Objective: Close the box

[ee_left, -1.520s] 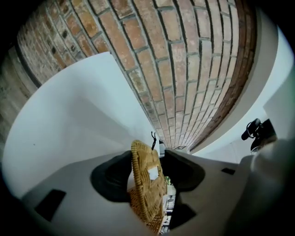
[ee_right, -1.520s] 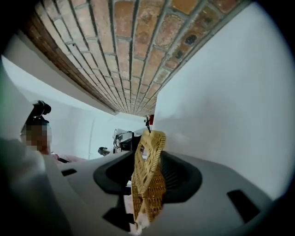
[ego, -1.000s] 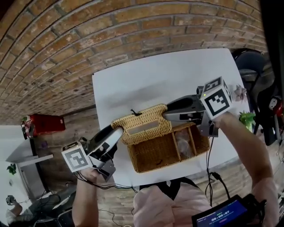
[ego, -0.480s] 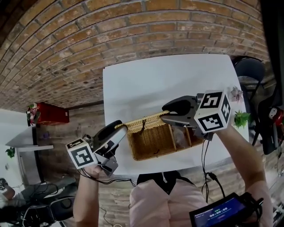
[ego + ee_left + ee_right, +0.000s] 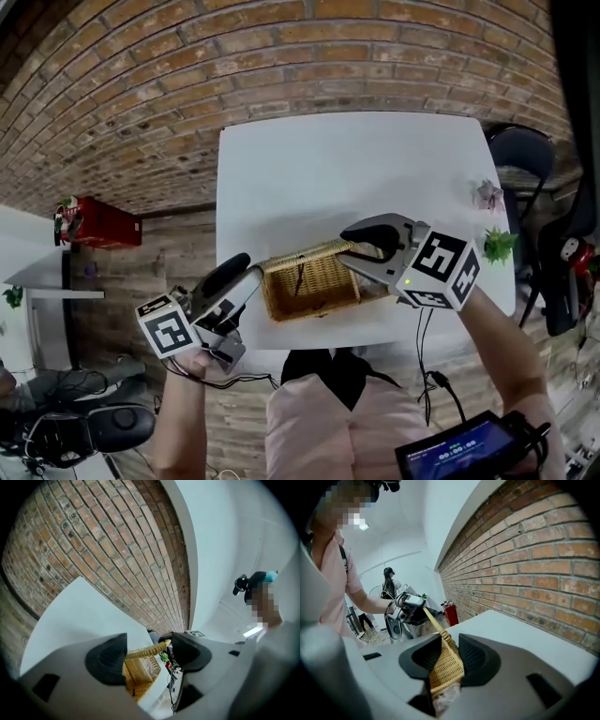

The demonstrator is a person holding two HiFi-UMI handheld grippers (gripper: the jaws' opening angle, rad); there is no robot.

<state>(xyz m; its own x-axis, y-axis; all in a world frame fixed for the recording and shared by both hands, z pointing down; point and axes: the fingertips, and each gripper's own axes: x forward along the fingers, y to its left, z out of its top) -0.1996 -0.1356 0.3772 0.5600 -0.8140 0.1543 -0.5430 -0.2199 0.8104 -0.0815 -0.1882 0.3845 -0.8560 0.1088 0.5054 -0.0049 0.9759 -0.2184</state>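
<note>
**Head view.** Item: rectangular woven wicker box (image 5: 309,302) with hinged wicker lid (image 5: 302,255). It stands on a white rectangular table (image 5: 281,159), at the near edge about midway along.
- Change: a second ago the lid stood up and the inner compartments showed. The lid is now swung down over the box and the compartments are out of sight.
- Reading: the closing looks nearly done. This view does not show whether the lid sits flush.
- Left gripper (image 5: 242,274): at the box's left end.
- Right gripper (image 5: 354,248): over the box's right end, hiding that part.

**Left gripper view.**
- Jaws: spread wide, having just been opening.
- Lid: its rim crosses the gap from one pad to the other. It looks to brush them but is not squeezed.
- Box: its body lies just below the rim, and a wedge of space shows between the two, so the lid is not fully down at this end.
- Reading: this hand has let go.

**Right gripper view.**
- Jaws: pinching the right end of the lid, the weave caught between the two ribbed pads, and they have just tightened a little.
- Lid: it slopes away from the jaws toward the far gripper.
- Reading: this hand alone now carries the lid, and lowering it the last bit is what remains.
</note>
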